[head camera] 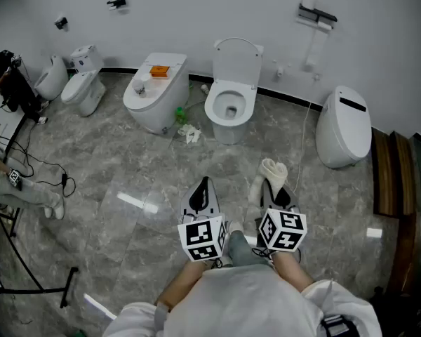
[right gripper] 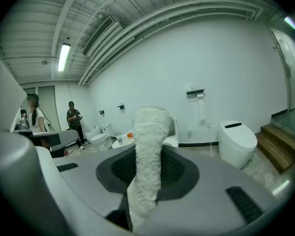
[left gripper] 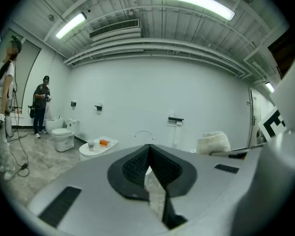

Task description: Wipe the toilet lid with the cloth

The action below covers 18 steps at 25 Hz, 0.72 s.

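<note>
One fluffy white cloth (right gripper: pixel 148 151), apparently rolled

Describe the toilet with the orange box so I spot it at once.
Along the back wall stands a row of toilets. The target toilet is just left of the open toilet with its raised lid. Only it carries an orange box on its closed lid.

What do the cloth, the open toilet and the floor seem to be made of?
Cloth: fluffy white terry-like fabric, looped pile. Open toilet: probably glazed ceramic, smooth white gloss. Floor: polished grey stone or tile, veined, mirroring lights.
</note>
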{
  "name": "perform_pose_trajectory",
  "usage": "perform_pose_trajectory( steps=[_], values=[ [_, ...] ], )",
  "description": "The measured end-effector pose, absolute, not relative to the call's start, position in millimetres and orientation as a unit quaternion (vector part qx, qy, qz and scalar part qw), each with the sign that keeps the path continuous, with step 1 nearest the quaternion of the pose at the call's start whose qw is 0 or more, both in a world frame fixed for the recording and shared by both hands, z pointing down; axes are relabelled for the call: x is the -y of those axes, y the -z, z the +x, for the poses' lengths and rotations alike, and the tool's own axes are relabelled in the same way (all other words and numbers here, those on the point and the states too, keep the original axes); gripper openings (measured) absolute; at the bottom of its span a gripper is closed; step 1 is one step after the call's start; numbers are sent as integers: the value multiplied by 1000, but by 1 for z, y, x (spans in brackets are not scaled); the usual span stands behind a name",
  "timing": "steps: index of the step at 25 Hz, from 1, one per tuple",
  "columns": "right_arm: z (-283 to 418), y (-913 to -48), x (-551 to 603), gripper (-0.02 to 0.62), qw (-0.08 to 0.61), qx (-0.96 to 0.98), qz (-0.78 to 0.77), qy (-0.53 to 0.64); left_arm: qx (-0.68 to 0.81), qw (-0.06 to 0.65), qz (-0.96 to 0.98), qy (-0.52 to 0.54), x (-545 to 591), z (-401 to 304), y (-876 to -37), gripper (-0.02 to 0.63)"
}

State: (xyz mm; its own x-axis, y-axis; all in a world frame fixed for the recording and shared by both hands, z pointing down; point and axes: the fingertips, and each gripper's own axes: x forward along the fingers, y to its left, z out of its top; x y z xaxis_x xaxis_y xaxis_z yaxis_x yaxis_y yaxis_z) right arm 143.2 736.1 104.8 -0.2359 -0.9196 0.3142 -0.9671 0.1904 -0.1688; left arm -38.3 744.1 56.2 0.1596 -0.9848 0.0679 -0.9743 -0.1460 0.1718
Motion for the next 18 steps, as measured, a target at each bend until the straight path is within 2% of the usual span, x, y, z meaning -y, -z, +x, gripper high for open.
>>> perform_pose_trajectory(
  steps=[18],
  values=[
    [143,-107,-624,86,45,762,607,-220,645,77,760,15,-638,-34,-48,11]
  ],
)
